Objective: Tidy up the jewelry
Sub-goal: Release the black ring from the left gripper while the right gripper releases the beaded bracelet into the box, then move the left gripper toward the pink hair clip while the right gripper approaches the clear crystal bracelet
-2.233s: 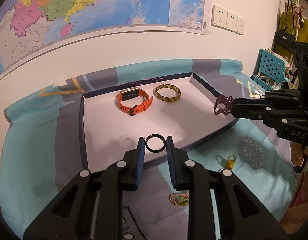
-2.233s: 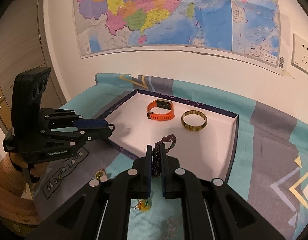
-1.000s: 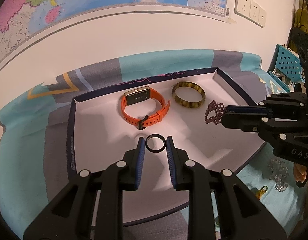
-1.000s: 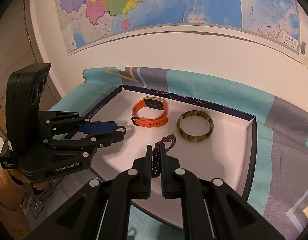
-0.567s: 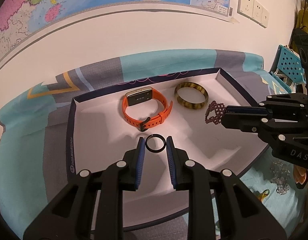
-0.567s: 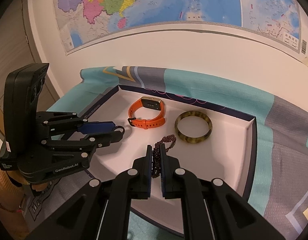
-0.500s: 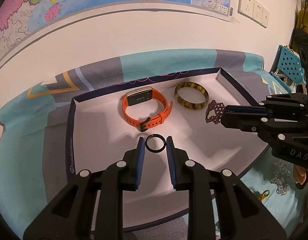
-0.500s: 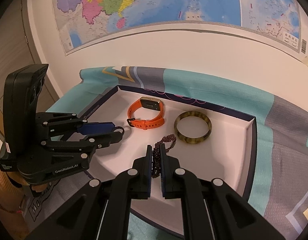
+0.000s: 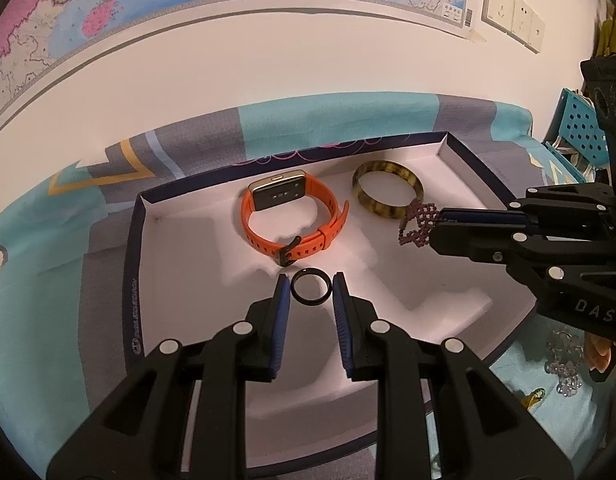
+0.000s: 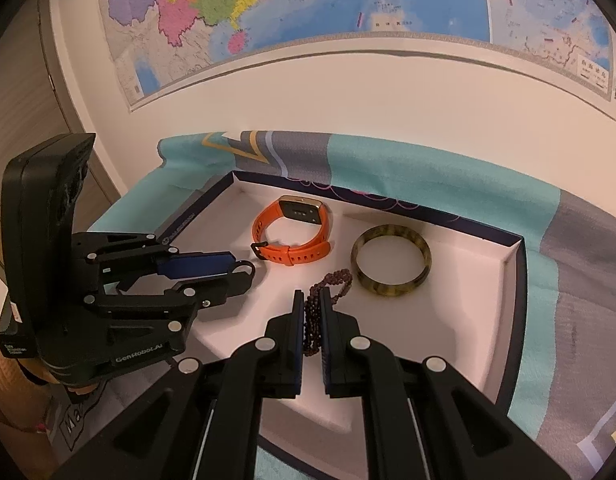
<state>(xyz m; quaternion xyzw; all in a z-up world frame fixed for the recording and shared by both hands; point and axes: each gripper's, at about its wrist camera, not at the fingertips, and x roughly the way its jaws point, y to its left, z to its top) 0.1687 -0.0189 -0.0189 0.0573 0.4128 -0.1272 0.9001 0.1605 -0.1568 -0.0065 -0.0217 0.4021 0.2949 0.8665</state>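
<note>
Black ring (image 9: pixel 311 291) upright, pinched edgewise in left claw (image 9: pixel 310 289) over tray (image 9: pixel 131 280), bead bracelet (image 10: pixel 314 320) dangling lengthwise from closed right claw (image 10: pixel 310 300)

Wall map (image 10: pixel 291 12), sockets (image 9: pixel 512 16), tablecloth (image 9: pixel 39 280)

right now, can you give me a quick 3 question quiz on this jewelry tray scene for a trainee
1. What does the left claw hold?
2. True or false: the orange watch lies outside the tray.
3. Which item lies nearest the beaded bracelet in the right claw? A. mottled bangle B. wall socket C. map

Key: 1. A black ring, pinched between its pads. 2. False, it lies inside. 3. A.
</note>
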